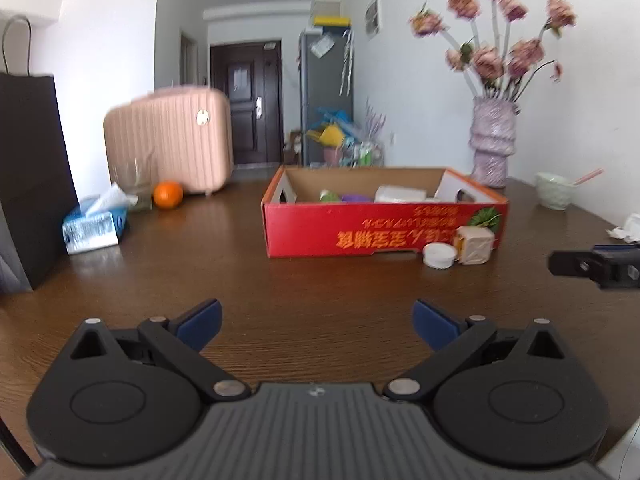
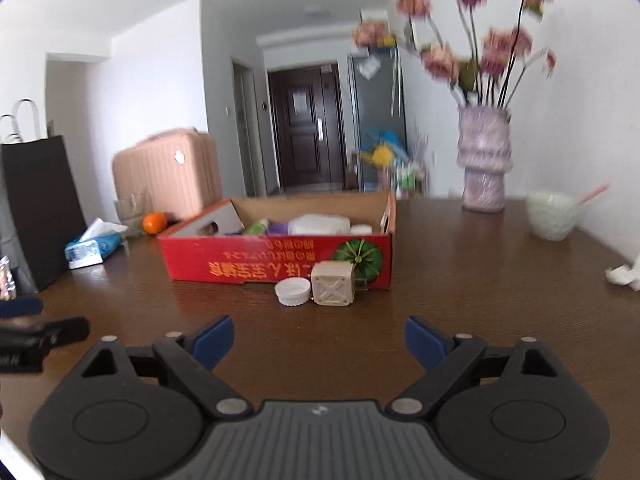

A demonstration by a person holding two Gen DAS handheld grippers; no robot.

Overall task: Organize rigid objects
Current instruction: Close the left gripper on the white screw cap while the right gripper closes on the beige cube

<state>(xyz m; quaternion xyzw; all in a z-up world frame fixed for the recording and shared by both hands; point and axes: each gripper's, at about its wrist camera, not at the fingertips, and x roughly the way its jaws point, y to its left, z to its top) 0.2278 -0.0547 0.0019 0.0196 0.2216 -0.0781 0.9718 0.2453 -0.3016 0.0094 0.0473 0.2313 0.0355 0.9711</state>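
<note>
A red cardboard box [image 1: 384,232] [image 2: 276,260] stands open on the brown table, holding a white container, a purple thing and a green thing. In front of its right end lie a white ribbed lid [image 1: 439,255] [image 2: 293,292] and a beige cube-shaped object [image 1: 474,245] [image 2: 333,283]. My left gripper [image 1: 318,322] is open above bare table, well short of the box. My right gripper [image 2: 319,340] is open too, nothing between its blue pads, with the lid and cube ahead of it. One of the right gripper's fingers [image 1: 592,266] shows at the right edge of the left wrist view.
A tissue pack [image 1: 94,226], a glass and an orange [image 1: 168,194] sit left of the box, by a pink suitcase [image 1: 170,140] and a black paper bag [image 1: 28,176]. A vase of flowers [image 2: 484,160], a green bowl [image 2: 554,214] and crumpled paper [image 2: 624,274] stand at the right.
</note>
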